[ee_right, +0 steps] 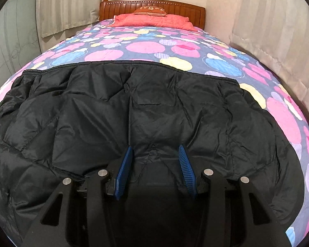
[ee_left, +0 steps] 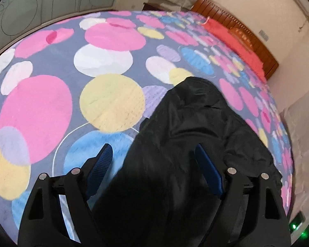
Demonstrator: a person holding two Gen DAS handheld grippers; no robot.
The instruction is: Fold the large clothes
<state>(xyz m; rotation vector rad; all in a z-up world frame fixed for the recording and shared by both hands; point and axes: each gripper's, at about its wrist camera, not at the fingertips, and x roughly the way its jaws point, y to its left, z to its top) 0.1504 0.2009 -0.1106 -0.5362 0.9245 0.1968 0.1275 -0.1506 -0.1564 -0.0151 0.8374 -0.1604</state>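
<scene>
A black padded jacket [ee_right: 154, 103] lies spread across the bed, its straight hem toward the headboard. In the right wrist view my right gripper [ee_right: 156, 149] is shut on a puffed fold of this jacket; fabric fills the gap between the blue pads [ee_right: 124, 168] and creases fan out from the tips. In the left wrist view one end of the jacket [ee_left: 195, 119] runs away as a long dark strip. My left gripper [ee_left: 153, 146] hangs open and wide over its near edge, one pad [ee_left: 102, 160] above the bedspread and the other above the jacket, neither pressing on cloth.
The bedspread [ee_right: 146, 47] carries pink, blue, yellow and white circles. A red pillow [ee_right: 152, 21] and a wooden headboard [ee_right: 152, 5] are at the far end. Curtains [ee_right: 278, 41] hang close along the right side, and a patterned glass panel [ee_left: 31, 6] stands beyond the other side.
</scene>
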